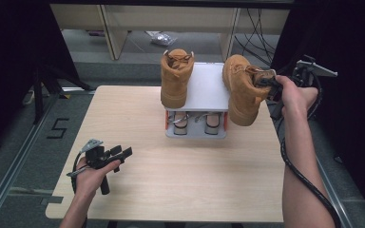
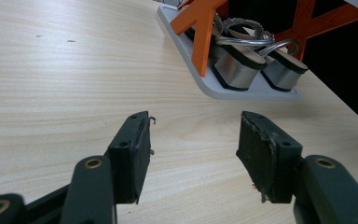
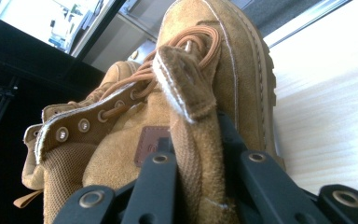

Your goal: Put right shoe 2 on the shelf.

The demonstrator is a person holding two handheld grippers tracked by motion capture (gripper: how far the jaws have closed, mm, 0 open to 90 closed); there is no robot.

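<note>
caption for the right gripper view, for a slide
Right tongs clamped on a tan boot's collar.

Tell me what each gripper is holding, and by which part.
The right gripper is shut on the right boot, clamping its tongue at the collar. The left gripper holds nothing; its jaws stand open over the table.

A rack (image 1: 203, 88) stands at the far middle of the worktop (image 1: 180, 171). One boot (image 1: 175, 78) sits on its top at the left; a second boot (image 1: 244, 90) hangs off its right edge. Two shoes (image 1: 197, 122) lie on the rack's bottom shelf.
</note>
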